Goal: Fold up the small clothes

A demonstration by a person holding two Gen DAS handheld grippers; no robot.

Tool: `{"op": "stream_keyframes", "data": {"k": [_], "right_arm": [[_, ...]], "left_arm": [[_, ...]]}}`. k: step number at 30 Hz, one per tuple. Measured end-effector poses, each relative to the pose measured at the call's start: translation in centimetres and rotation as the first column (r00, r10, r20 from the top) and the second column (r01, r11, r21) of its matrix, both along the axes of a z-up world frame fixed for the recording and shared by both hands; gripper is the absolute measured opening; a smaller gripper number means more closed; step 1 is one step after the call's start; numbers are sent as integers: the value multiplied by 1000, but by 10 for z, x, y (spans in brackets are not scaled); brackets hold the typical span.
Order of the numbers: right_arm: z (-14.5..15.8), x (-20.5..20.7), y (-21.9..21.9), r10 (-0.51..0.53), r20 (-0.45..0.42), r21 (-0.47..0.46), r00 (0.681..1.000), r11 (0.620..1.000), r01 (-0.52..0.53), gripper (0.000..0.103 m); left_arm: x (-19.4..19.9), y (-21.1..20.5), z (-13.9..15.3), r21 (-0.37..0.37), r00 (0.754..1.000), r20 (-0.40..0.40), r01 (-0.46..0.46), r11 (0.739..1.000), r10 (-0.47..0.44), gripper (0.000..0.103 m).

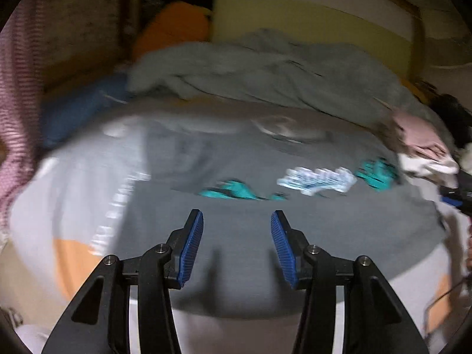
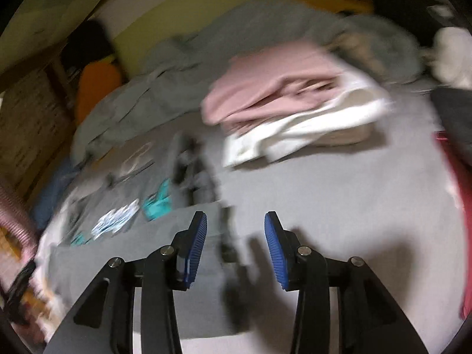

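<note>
A dark grey shirt [image 1: 265,230] with a teal and white print [image 1: 318,180] lies spread flat on the bed. My left gripper [image 1: 237,221] is open and empty, just above the shirt's near part. In the right wrist view the same shirt [image 2: 124,253] lies at the left, its print [image 2: 118,218] visible. My right gripper [image 2: 235,221] is open and empty over the shirt's right edge. Both views are blurred by motion.
A stack of folded pink and white clothes [image 2: 295,109] sits on the grey sheet [image 2: 354,206] beyond the right gripper. A crumpled grey blanket [image 1: 265,70] lies at the back. An orange pillow [image 1: 174,26] and a blue item [image 1: 76,109] lie at the far left.
</note>
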State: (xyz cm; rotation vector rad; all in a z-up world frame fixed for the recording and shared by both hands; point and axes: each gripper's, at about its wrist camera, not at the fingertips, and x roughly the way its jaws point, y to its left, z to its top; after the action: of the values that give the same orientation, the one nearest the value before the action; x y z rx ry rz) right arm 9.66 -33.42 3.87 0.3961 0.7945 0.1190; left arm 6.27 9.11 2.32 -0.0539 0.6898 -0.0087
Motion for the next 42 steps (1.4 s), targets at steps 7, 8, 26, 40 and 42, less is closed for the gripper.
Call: {"op": "stream_keyframes", "data": {"k": [7,8,26,40,42], "right_arm": [[-22,-93,10,-128,18,178,992,976,122,45],[-29,-101,11,-121,4,216,993,969,117,48],[-68,-67,15,-187,-80,344,979,917,203,3],[-57,-154,72,-248,-97,54,964,966,254,1],[-68,-154,63,-245,-84,100,966,962,252,2]], "left_arm": [[-26,11,-43,-188,993,-112,-55,981,34,48],[-31,16,-50,-220,988,-149,-78,972,45,48],[-44,143,-64,-365,874,-266,-481,797,406,8],[-74,160,-56,-178,820,-293,-553,814,492,13],[-75,159,-59,-144,809,-290,-565,812,511,23]]}}
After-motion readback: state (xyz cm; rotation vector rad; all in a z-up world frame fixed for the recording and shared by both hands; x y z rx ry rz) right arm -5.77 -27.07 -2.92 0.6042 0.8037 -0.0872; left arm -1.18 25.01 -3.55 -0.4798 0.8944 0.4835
